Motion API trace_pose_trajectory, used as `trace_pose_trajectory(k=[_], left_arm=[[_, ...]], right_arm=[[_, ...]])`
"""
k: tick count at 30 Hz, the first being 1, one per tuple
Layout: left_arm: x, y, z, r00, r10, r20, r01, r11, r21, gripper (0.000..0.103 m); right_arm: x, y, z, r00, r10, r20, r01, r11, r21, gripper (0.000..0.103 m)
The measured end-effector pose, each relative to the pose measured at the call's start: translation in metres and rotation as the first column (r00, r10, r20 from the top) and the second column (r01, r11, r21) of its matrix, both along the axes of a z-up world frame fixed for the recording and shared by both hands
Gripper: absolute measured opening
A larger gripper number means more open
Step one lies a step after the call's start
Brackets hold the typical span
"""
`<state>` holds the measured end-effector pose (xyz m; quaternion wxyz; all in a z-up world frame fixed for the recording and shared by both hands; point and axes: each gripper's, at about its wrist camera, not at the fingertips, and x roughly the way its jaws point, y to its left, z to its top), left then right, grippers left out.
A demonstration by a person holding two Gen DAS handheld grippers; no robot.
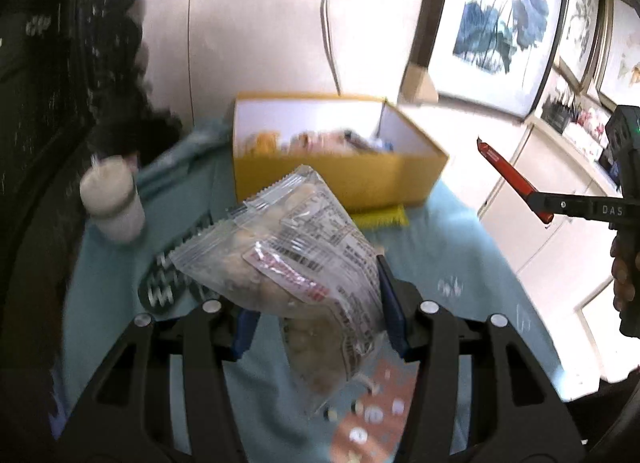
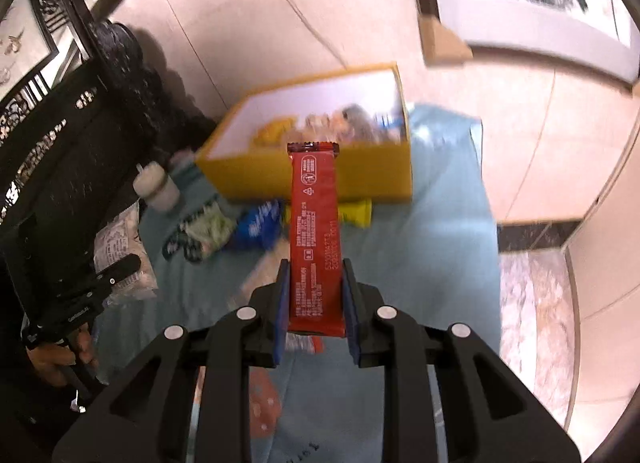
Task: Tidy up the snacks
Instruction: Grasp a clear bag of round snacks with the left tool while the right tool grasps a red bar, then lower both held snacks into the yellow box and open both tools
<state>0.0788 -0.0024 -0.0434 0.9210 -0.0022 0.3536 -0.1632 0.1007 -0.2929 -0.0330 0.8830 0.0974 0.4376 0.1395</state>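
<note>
The yellow cardboard box [image 2: 320, 179] stands on the light blue cloth [image 2: 440, 243] at its far edge, close to the wall, and both claws point toward it from the near side and from above. The right gripper [image 2: 314, 295] is pinching a long red snack bar [image 2: 316, 235] by its near end; the jaws are almost pressed together on the thin wrapper, and the long axis of the bar runs straight forward, so its far tip reaches over the front wall of the box. I judge this hand is the nearer one to drop its snack inside. The left gripper [image 1: 316, 315] holds a clear plastic bag of pale pastry pieces [image 1: 288, 263]; its jaws are about half spread and press on the lower part of the bag, which leans to the left and forward, toward the box but short of its front wall. Some snacks already lie in the box, blurred. On the cloth before the box I see a yellow packet [image 2: 356, 211], a blue packet [image 2: 256, 227], a green and black packet [image 2: 200, 233], and a white lidded cup [image 2: 156, 185] near the left edge.
</note>
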Motion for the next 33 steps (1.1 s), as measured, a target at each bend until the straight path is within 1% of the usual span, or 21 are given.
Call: trace_pose_trajectory(k=[1,6,9,11,13,17,19,20,21,22,23,24,25,26,27,28,29,30,31,32,33], left_arm=[[0.005,-0.002,0.007,1.000,0.003,0.021,-0.003,1.000,0.005,0.053],[0.036,-0.011,0.036,0.998,0.014,0.062,-0.014,1.000,0.002,0.053],[0.060,-0.018,0.062,0.994,0.017,0.108,-0.017,1.000,0.003,0.053],[0.078,-0.024,0.077,0.992,0.021,0.124,-0.021,1.000,-0.004,0.053],[0.096,-0.028,0.089,0.991,0.022,0.131,-0.021,1.000,-0.009,0.053],[0.140,-0.043,0.116,0.987,0.006,0.162,-0.007,1.000,0.006,0.053],[0.162,-0.050,0.123,0.986,0.012,0.166,-0.014,1.000,0.010,0.053],[0.179,-0.054,0.124,0.987,0.023,0.161,-0.026,1.000,0.016,0.055],[0.195,-0.058,0.122,0.990,0.033,0.140,-0.036,0.999,0.022,0.077],[0.213,-0.061,0.114,0.995,0.044,0.093,-0.048,0.998,0.035,0.092],[0.221,-0.062,0.106,0.995,0.064,0.070,-0.067,0.996,0.051,0.100],[0.227,-0.060,0.094,0.995,0.082,0.051,-0.086,0.994,0.068,0.100],[0.227,-0.058,0.085,0.996,0.086,0.032,-0.089,0.993,0.079,0.100],[0.225,-0.052,0.070,0.996,0.087,0.007,-0.087,0.992,0.092,0.100],[0.217,-0.045,0.055,0.997,0.084,-0.002,-0.083,0.992,0.097,0.100],[0.210,-0.039,0.043,0.996,0.085,-0.007,-0.084,0.991,0.107,0.100],[0.199,-0.028,0.023,0.995,0.099,-0.023,-0.095,0.988,0.124,0.100],[0.191,-0.021,0.008,0.993,0.111,-0.044,-0.104,0.986,0.132,0.100],[0.181,-0.013,-0.010,0.989,0.127,-0.070,-0.116,0.983,0.141,0.100],[0.170,-0.003,-0.031,0.983,0.154,-0.096,-0.138,0.978,0.155,0.100],[0.161,0.005,-0.049,0.976,0.177,-0.126,-0.156,0.974,0.162,0.100]], right_arm=[[0.006,-0.001,0.010,1.000,0.000,0.020,0.000,1.000,-0.002,0.024],[0.035,0.002,0.047,0.996,0.009,0.090,-0.008,1.000,-0.014,0.024],[0.055,0.007,0.070,0.991,0.026,0.131,-0.021,0.999,-0.041,0.024],[0.071,0.008,0.085,0.987,0.029,0.155,-0.022,0.998,-0.052,0.024],[0.085,0.007,0.096,0.985,0.028,0.173,-0.018,0.998,-0.054,0.024],[0.118,0.011,0.111,0.979,0.031,0.203,-0.017,0.997,-0.071,0.024],[0.141,0.015,0.116,0.977,0.022,0.212,-0.004,0.997,-0.083,0.024],[0.154,0.016,0.117,0.977,0.017,0.212,0.000,0.997,-0.080,0.025],[0.168,0.018,0.116,0.978,0.020,0.207,-0.004,0.997,-0.076,0.031],[0.188,0.020,0.111,0.982,0.024,0.188,-0.009,0.997,-0.081,0.050],[0.201,0.020,0.102,0.986,-0.001,0.165,0.019,0.994,-0.110,0.056],[0.207,0.021,0.095,0.988,-0.028,0.150,0.050,0.988,-0.146,0.057],[0.209,0.021,0.083,0.990,-0.036,0.134,0.059,0.983,-0.176,0.057],[0.205,0.022,0.070,0.993,-0.023,0.117,0.044,0.982,-0.184,0.057],[0.201,0.022,0.062,0.994,-0.012,0.106,0.032,0.981,-0.191,0.057],[0.191,0.024,0.046,0.996,0.012,0.083,0.007,0.976,-0.219,0.057],[0.180,0.027,0.029,0.998,0.034,0.056,-0.020,0.970,-0.241,0.057],[0.172,0.030,0.015,0.998,0.052,0.028,-0.043,0.967,-0.252,0.057],[0.156,0.033,-0.007,0.997,0.077,-0.013,-0.078,0.963,-0.258,0.057],[0.144,0.036,-0.022,0.995,0.092,-0.041,-0.100,0.960,-0.261,0.057],[0.126,0.041,-0.044,0.989,0.115,-0.090,-0.135,0.956,-0.262,0.057]])
